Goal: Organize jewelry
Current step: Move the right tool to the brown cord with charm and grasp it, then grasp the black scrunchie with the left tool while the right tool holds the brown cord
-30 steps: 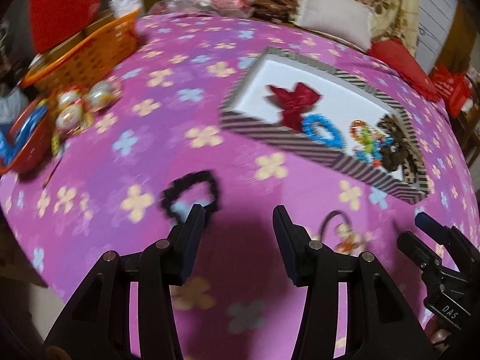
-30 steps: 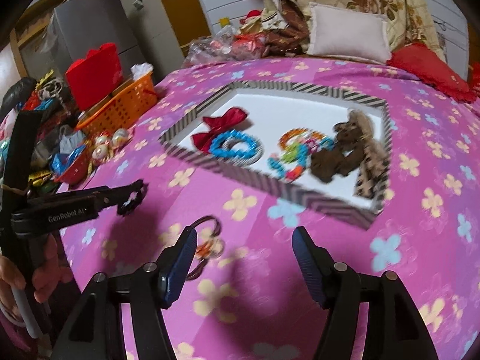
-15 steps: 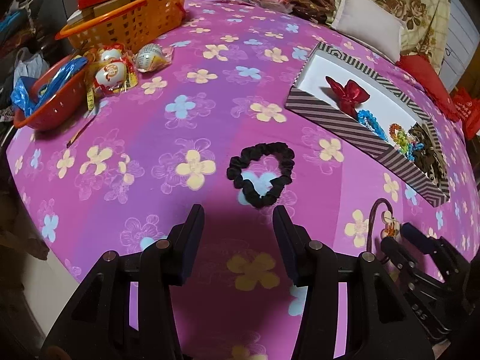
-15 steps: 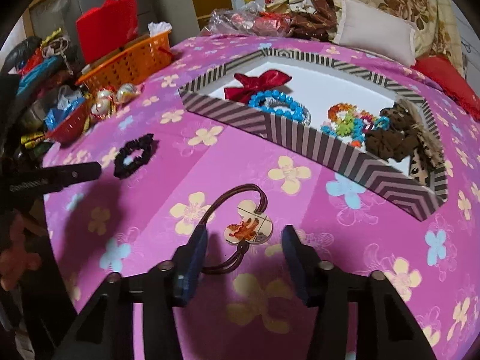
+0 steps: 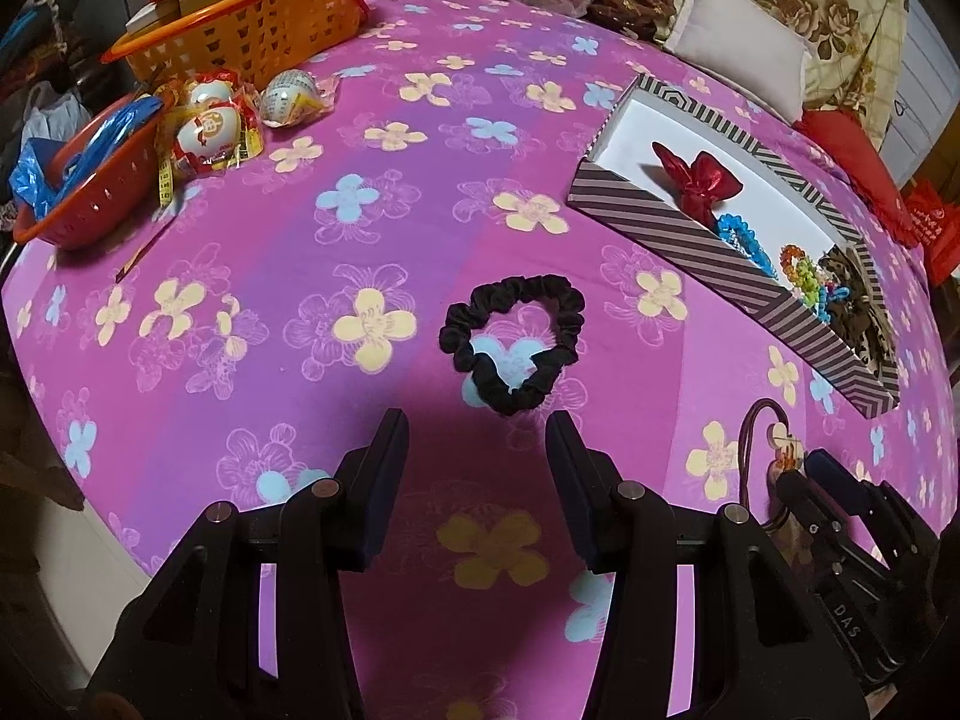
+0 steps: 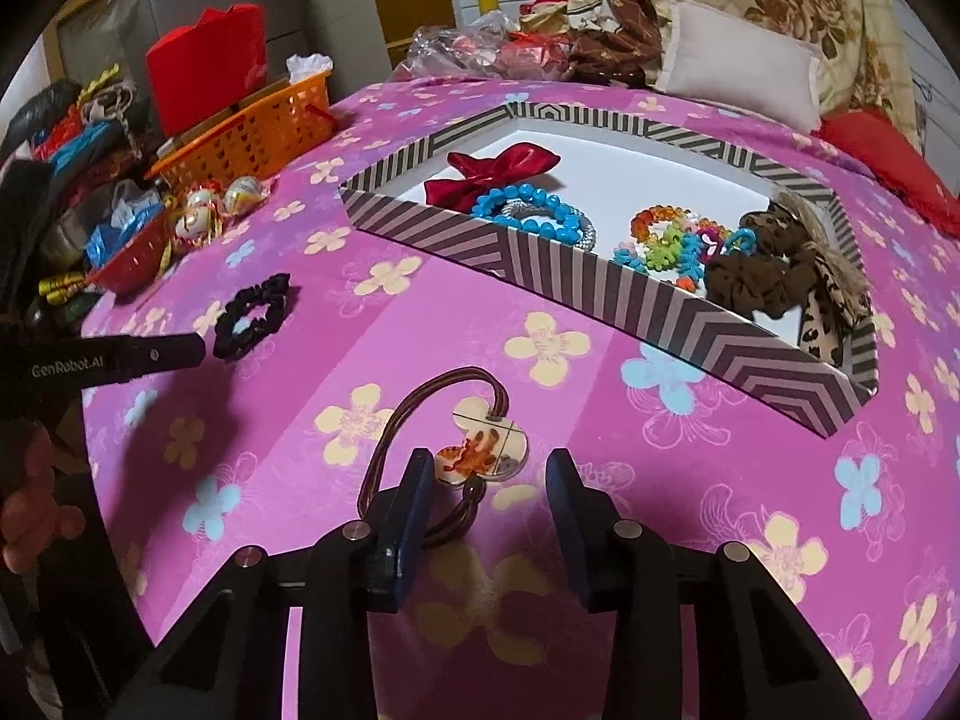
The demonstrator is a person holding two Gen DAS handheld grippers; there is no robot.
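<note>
Two hair ties lie loose on the pink flowered cloth (image 5: 420,192), outside the striped box (image 6: 600,288). The black scrunchie (image 5: 513,339) rests just in front of the left gripper (image 5: 477,438), whose fingers are spread apart with nothing between them; the scrunchie is near the tips but not touching them. The brown hair tie (image 6: 444,438), which has a pale flower-shaped charm, lies between and just ahead of the fingers of the right gripper (image 6: 489,474). These fingers are also spread wide. The elastic loop passes close by the left fingertip, and I cannot tell if it touches it. The charm sits in the gap and nothing presses it.

Inside the striped box there are a red bow (image 6: 498,171), a blue bead bracelet (image 6: 528,210), a bunch of colourful bracelets (image 6: 672,240) and a brown scrunchie (image 6: 756,276), lying in a row from left to right in the right wrist view.

At the far left edge of the cloth stand an orange basket (image 5: 252,30) and a red bowl (image 5: 90,192), with some wrapped round things (image 5: 210,126) between them.
</note>
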